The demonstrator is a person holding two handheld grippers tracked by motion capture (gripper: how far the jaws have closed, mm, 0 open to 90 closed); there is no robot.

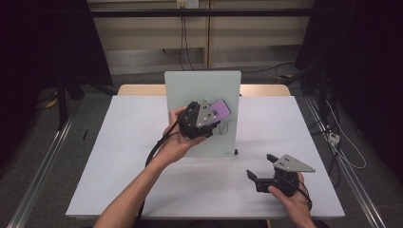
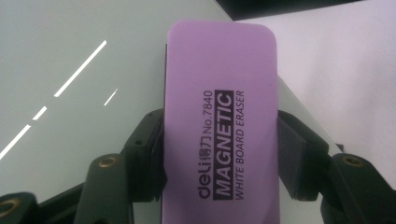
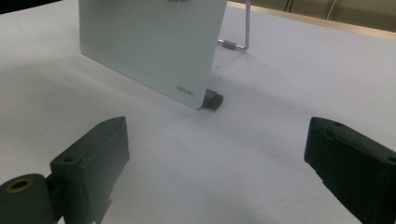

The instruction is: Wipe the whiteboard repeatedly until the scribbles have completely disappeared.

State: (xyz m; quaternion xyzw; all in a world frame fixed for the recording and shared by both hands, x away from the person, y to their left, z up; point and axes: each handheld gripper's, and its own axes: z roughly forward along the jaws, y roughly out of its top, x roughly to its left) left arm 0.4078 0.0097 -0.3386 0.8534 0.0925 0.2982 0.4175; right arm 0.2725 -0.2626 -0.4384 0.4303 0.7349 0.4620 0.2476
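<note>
White table (image 1: 119,156), upright whiteboard (image 1: 190,85), dark surroundings

A purple eraser (image 2: 219,116) with black lettering, a pale glassy whiteboard (image 1: 190,85), a white table (image 1: 119,156).

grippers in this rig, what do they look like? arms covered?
Both the left gripper and right gripper are black with blocky two-jaw ends, brass screw inserts, and a grey three-cornered plate on top. A black cable trails from each. Forearms are bare, no sleeves.
</note>
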